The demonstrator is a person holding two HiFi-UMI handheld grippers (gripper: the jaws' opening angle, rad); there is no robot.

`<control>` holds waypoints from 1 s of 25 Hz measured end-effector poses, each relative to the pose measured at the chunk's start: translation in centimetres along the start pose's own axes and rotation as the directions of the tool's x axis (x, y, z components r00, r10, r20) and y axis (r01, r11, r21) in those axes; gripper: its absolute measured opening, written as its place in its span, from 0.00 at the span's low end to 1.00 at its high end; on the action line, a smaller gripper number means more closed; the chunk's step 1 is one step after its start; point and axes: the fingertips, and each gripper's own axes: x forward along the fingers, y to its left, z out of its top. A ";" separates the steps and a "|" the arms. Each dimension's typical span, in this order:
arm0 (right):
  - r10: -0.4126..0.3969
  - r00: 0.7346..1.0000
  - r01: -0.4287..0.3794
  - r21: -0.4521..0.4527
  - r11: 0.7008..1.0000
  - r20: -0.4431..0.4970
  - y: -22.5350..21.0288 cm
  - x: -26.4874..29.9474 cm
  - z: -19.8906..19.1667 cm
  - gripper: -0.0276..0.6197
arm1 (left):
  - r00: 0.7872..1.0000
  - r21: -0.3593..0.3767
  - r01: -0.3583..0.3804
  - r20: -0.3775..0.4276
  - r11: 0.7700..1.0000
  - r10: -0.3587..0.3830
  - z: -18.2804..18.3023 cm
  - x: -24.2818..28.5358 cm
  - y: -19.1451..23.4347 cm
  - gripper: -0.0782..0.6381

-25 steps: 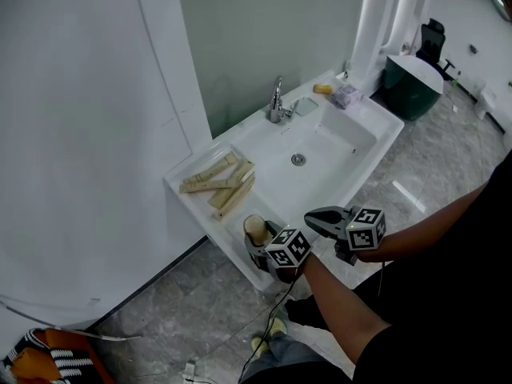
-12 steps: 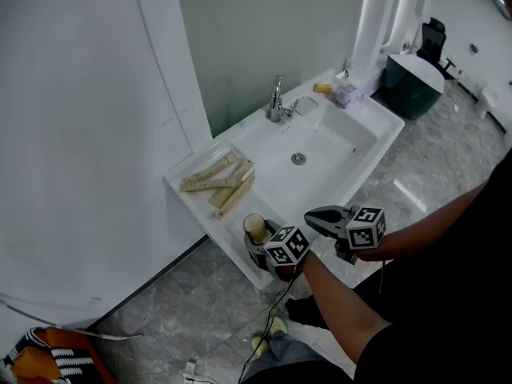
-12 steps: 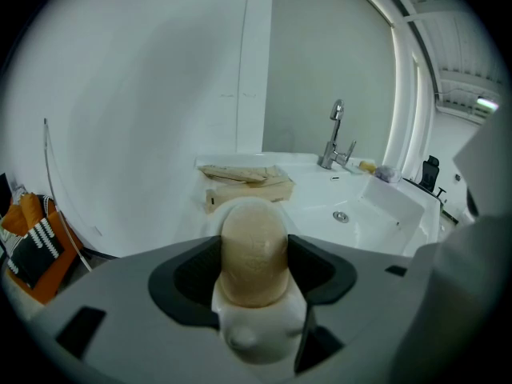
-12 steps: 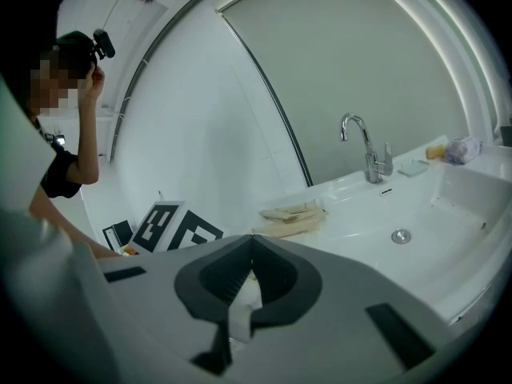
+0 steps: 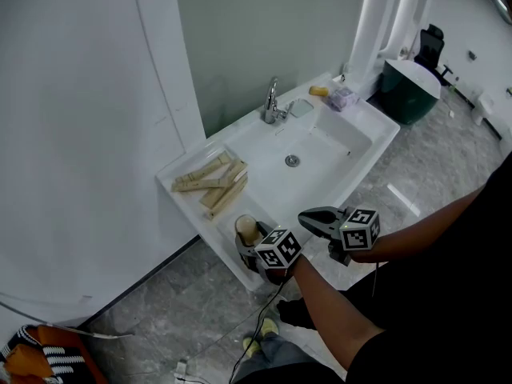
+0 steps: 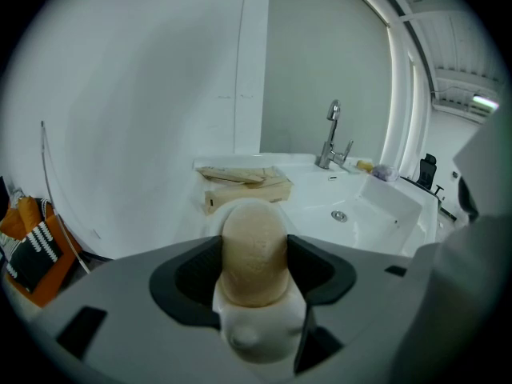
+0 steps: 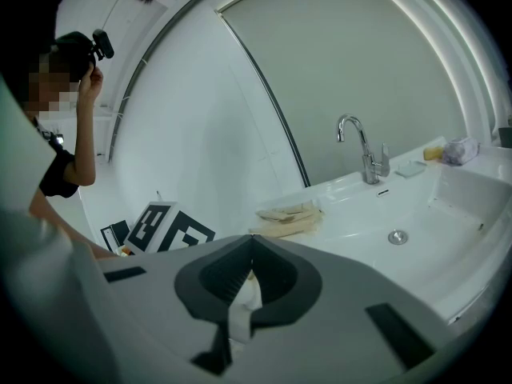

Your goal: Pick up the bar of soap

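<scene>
- The left gripper (image 6: pixel 254 256) has its fingers (image 6: pixel 189 269) clamped on the two sides of a tan, rounded bar of soap (image 6: pixel 254 232), which stands on end between them.
- The right gripper (image 7: pixel 251 254) has its jaws pressed together at the tips with nothing between them. It hangs just off the front edge of the sink (image 5: pixel 378 133).
- In the head view the soap (image 5: pixel 245 230) sits at the near left corner of the sink, over its front ledge.
- I judge the grasp to be made, so the main part of the task looks done. Whether the bar is already clear of the ledge I cannot tell; what may be left is to raise it free.
- The bowl of the sink holds nothing that I can see besides its drain (image 5: pixel 292 160).
- On the flat left wing of the sink lies a loose pile of pale wooden pieces (image 5: pixel 213 184), some stacked across others.
- The tap (image 5: pixel 271 102) stands at the back edge of the sink, and at the far right corner are a small yellow thing (image 5: pixel 319 91) and a purple lump (image 5: pixel 342 98), too small to name.
- Beyond the sink's right end stands a dark green tub (image 5: pixel 408 86) with a pale top; its contents are hidden.
</scene>
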 end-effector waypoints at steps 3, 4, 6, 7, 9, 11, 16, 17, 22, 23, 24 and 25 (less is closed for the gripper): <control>-0.002 1.000 0.002 -0.003 1.000 -0.001 -0.4 0.1 -0.1 0.05 | 1.000 -0.010 -0.005 0.014 1.000 0.005 0.1 0.1 0.0 0.49; 0.000 1.000 0.000 -0.002 1.000 -0.003 -0.3 0.1 -0.2 0.05 | 1.000 -0.012 -0.007 0.016 1.000 0.007 0.1 0.1 0.1 0.49; 0.002 1.000 -0.002 0.000 1.000 -0.006 -0.2 0.0 -0.2 0.05 | 1.000 -0.009 -0.008 0.021 1.000 0.008 0.2 -0.1 0.0 0.49; 0.002 1.000 -0.002 0.000 1.000 -0.007 -0.2 -0.1 -0.2 0.05 | 1.000 -0.005 -0.007 0.023 1.000 0.007 0.2 -0.2 -0.1 0.49; 0.005 1.000 -0.005 0.003 1.000 -0.005 0.1 -0.1 -0.3 0.05 | 1.000 0.001 -0.007 0.022 1.000 0.007 0.1 -0.4 -0.1 0.49; 0.017 1.000 -0.017 0.002 1.000 -0.001 0.6 0.2 -0.3 0.05 | 1.000 -0.001 -0.011 0.024 1.000 0.011 0.0 -0.5 0.1 0.49; 0.034 0.999 -0.033 -0.018 0.999 0.008 1.1 0.4 0.7 0.05 | 0.999 -0.002 -0.010 0.034 1.000 0.010 0.7 -0.8 -0.2 0.49; 0.036 0.999 -0.035 -0.019 0.999 0.006 1.3 0.5 0.7 0.05 | 0.999 -0.006 -0.010 0.036 1.000 0.010 0.8 -0.8 -0.1 0.49; 0.039 0.999 -0.039 -0.017 0.999 0.007 1.6 0.7 1.0 0.05 | 0.999 -0.021 -0.009 0.051 1.000 0.010 1.2 -1.1 -0.1 0.49; 0.036 0.999 -0.036 -0.008 0.999 0.010 1.6 0.7 1.1 0.05 | 0.998 -0.021 -0.010 0.056 1.000 0.011 1.3 -1.2 -0.1 0.49; 0.033 0.999 -0.033 0.001 0.999 0.012 1.6 0.6 1.1 0.05 | 0.998 -0.020 -0.010 0.060 1.000 0.011 1.4 -1.3 -0.1 0.49; 0.030 0.999 -0.030 0.007 1.000 0.012 1.6 0.6 1.1 0.05 | 0.998 -0.016 -0.009 0.065 1.000 0.010 1.4 -1.4 -0.2 0.49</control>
